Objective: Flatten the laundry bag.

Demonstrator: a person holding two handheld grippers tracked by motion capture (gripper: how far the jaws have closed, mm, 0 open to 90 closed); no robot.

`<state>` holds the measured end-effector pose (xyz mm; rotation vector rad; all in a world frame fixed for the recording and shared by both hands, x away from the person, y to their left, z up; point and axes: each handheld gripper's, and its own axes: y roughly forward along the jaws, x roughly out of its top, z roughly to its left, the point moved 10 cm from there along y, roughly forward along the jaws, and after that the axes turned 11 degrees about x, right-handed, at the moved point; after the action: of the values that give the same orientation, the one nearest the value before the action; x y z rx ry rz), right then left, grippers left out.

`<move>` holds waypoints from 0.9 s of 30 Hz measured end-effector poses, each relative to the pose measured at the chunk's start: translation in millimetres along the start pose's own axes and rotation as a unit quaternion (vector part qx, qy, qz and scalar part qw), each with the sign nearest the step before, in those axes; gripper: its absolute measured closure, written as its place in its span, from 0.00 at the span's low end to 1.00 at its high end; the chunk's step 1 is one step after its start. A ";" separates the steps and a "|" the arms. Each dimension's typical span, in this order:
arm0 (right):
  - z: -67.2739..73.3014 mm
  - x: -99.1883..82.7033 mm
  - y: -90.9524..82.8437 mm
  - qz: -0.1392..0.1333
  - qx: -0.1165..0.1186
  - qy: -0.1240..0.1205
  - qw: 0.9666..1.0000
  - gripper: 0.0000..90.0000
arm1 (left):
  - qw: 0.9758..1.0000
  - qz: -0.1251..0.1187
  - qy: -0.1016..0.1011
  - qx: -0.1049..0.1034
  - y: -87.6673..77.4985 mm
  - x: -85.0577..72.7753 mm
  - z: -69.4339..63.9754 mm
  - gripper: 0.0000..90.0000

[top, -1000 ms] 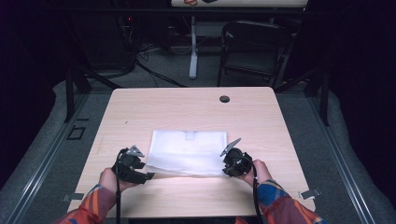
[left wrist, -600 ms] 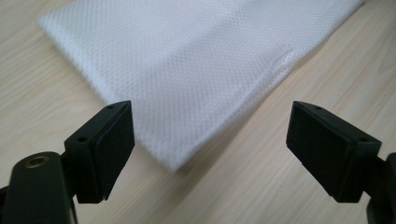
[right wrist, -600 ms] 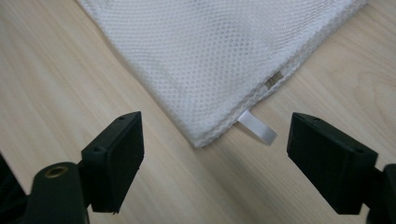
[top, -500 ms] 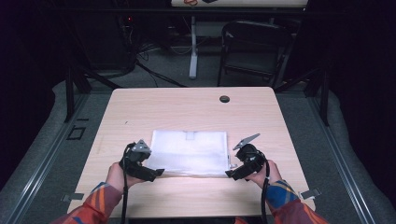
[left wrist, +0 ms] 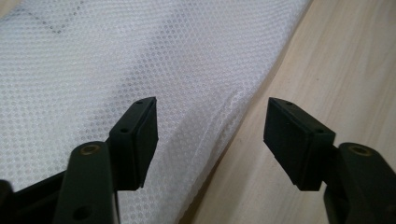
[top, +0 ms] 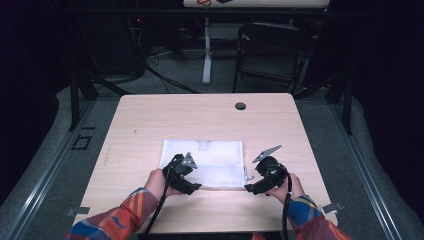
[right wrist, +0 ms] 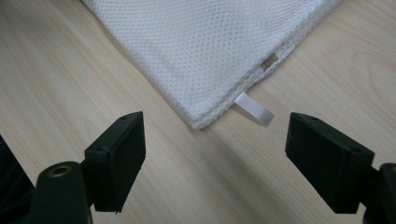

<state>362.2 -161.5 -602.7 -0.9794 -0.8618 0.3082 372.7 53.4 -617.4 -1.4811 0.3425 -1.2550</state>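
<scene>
Item: folded white mesh fabric sheet, flat on my pale wooden counter. My left tongs, closing, straddle its near edge; right tongs, widening, empty at its corner, ready for folding.

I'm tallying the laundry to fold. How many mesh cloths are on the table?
1: a white mesh cloth lying folded at the table's near middle; more layers may hide within.

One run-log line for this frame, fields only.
item: white mesh bag folded flat on table | left gripper: open, straddling bag edge | right gripper: open, at bag corner, apart | held: nothing
</scene>
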 end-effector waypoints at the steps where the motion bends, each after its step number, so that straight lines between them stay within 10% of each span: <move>1: 0.0 0.0 0.5 0.001 -0.002 0.003 1.000 0.23 | 1.000 -0.001 0.001 -0.002 2.1 0.8 -0.4 0.41; 16: 0.0 -0.5 3.3 0.010 0.002 0.002 1.000 0.29 | 0.998 0.046 0.049 -0.005 21.2 -11.5 -3.7 0.76; 27: -0.4 -0.2 4.2 0.006 0.004 0.003 1.000 0.32 | 0.998 0.034 0.061 -0.006 20.1 -13.9 -7.0 0.95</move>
<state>362.9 -159.6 -606.3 -0.9782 -0.8485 0.3185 369.5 53.3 -642.6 -1.3948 0.4782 -1.2945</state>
